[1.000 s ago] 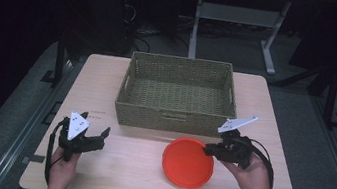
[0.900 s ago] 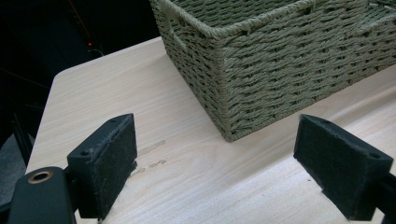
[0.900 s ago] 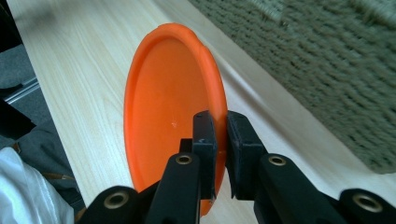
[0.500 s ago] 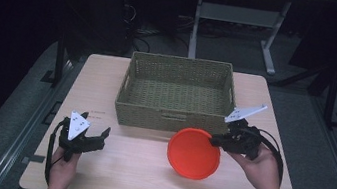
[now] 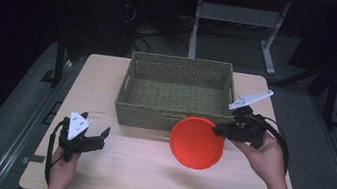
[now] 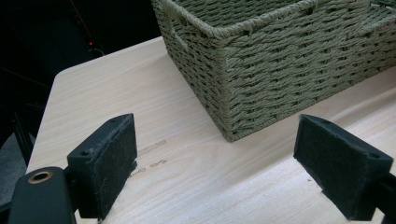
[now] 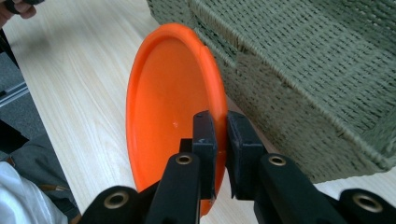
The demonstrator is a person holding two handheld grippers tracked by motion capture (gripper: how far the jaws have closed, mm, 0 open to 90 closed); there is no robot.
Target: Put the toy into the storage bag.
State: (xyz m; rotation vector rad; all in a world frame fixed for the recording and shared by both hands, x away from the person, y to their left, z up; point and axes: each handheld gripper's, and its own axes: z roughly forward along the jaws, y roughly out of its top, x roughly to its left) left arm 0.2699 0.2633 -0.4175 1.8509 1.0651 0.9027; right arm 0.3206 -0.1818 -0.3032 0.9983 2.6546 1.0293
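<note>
Basket at table rear centre; plate before basket's right front corner.

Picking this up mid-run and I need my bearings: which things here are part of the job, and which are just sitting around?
In the job, as far as I can judge:
- orange plate, clamped at its rim by the right gripper and lifted
- woven basket, just behind the plate

Not in use:
- left gripper, open, low over the table
- metal stand behind the table

Light wooden table, white desk frame behind, floor cables
</note>
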